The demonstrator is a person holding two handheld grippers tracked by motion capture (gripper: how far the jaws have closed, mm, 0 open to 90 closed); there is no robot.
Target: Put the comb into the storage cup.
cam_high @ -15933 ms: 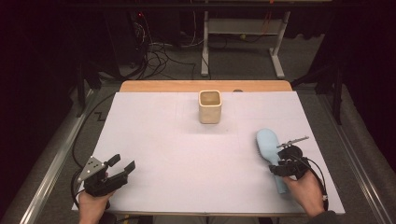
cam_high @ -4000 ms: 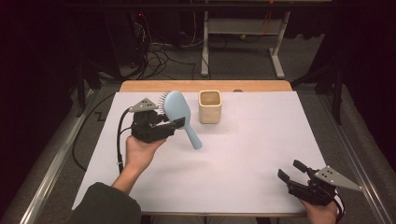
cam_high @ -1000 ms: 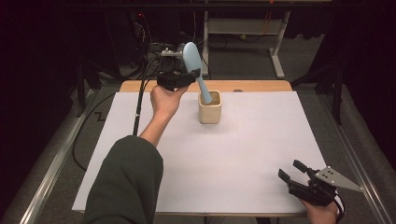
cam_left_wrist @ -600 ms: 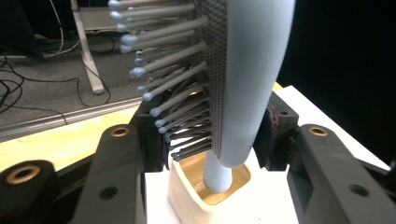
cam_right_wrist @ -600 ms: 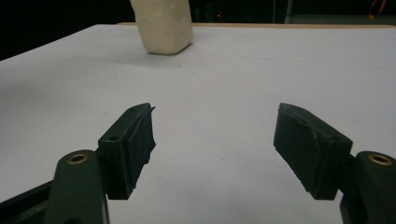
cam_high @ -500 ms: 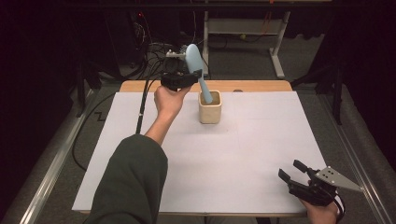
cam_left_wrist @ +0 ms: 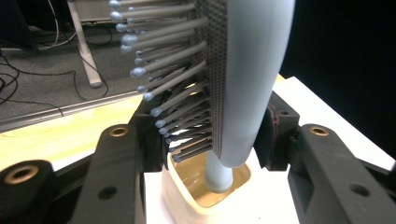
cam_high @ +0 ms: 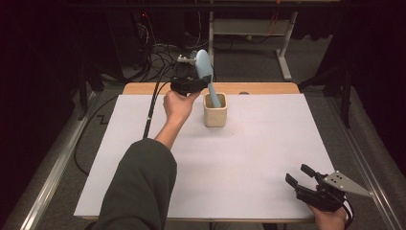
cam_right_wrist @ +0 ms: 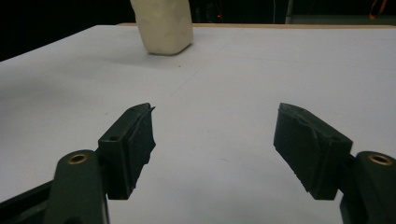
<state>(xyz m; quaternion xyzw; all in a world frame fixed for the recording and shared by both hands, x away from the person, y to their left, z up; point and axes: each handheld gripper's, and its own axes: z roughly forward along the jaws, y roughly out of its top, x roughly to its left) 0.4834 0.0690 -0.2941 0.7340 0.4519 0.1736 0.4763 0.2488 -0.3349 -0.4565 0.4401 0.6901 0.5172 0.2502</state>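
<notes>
A pale blue hairbrush (cam_high: 206, 72) stands nearly upright over a cream square cup (cam_high: 215, 111) at the back of the white table. Its handle end dips into the cup's mouth. My left gripper (cam_high: 191, 82) is shut on the brush's head, just left of the cup. In the left gripper view the brush (cam_left_wrist: 243, 84) fills the space between the jaws, bristles facing left, and its handle reaches down into the cup (cam_left_wrist: 187, 205). My right gripper (cam_high: 300, 178) rests open at the near right corner of the table, nothing between its jaws (cam_right_wrist: 215, 140). The cup (cam_right_wrist: 163, 25) sits far ahead of it.
The white table top (cam_high: 249, 163) has a wooden strip (cam_high: 268, 88) along its far edge. Cables (cam_high: 158, 52) and a metal stand (cam_high: 282, 43) lie on the floor behind. A person's green sleeve (cam_high: 139, 187) stretches across the left half of the table.
The left gripper has carried the brush from the table's left to above the cup and lowered its handle into the cup. The right gripper has stayed put.
</notes>
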